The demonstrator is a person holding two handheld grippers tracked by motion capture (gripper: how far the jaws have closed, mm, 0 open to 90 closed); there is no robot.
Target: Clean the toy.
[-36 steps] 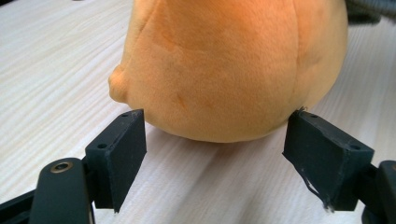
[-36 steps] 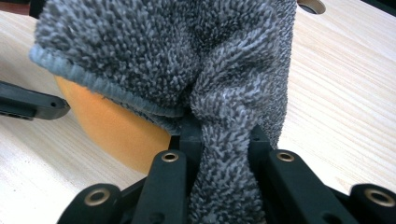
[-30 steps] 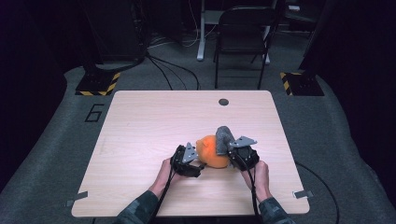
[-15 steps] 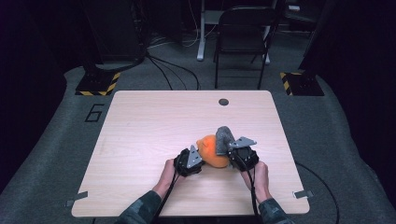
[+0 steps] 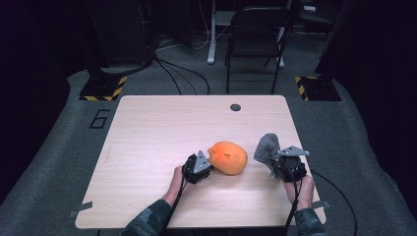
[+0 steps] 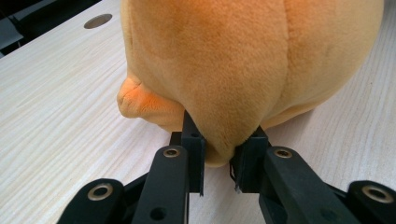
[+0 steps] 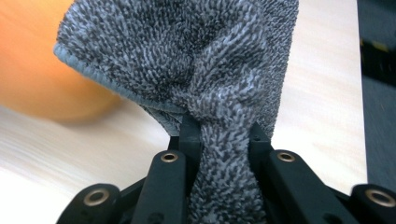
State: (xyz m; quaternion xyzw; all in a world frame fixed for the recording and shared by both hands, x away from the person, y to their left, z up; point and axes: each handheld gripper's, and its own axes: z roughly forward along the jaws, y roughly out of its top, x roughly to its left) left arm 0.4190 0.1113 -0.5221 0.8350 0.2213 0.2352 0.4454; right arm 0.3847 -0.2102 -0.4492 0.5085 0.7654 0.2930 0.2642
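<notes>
I have the wooden table [image 5: 147, 147] under both hands, its only fixed feature a small round hole [image 5: 235, 107] near the far edge, well apart from my work. A dark folding chair [image 5: 255, 44] and floor cables [image 5: 182, 73] sit beyond the table, out of the way. The orange plush toy [image 5: 228, 157] lies near the middle of the near half. My left gripper [image 6: 219, 161] has just been closing, and its jaws now pinch a fold of the plush at its low edge. To the right, apart from the toy, my right gripper [image 7: 224, 140] is clamped on the grey terry cloth [image 5: 267, 147], which stands bunched above it.

My worry is the left pinch: it catches only a small fold, so a pull could slip it free or drag the toy. The cloth could also snag on the plush if I bring it back carelessly.
</notes>
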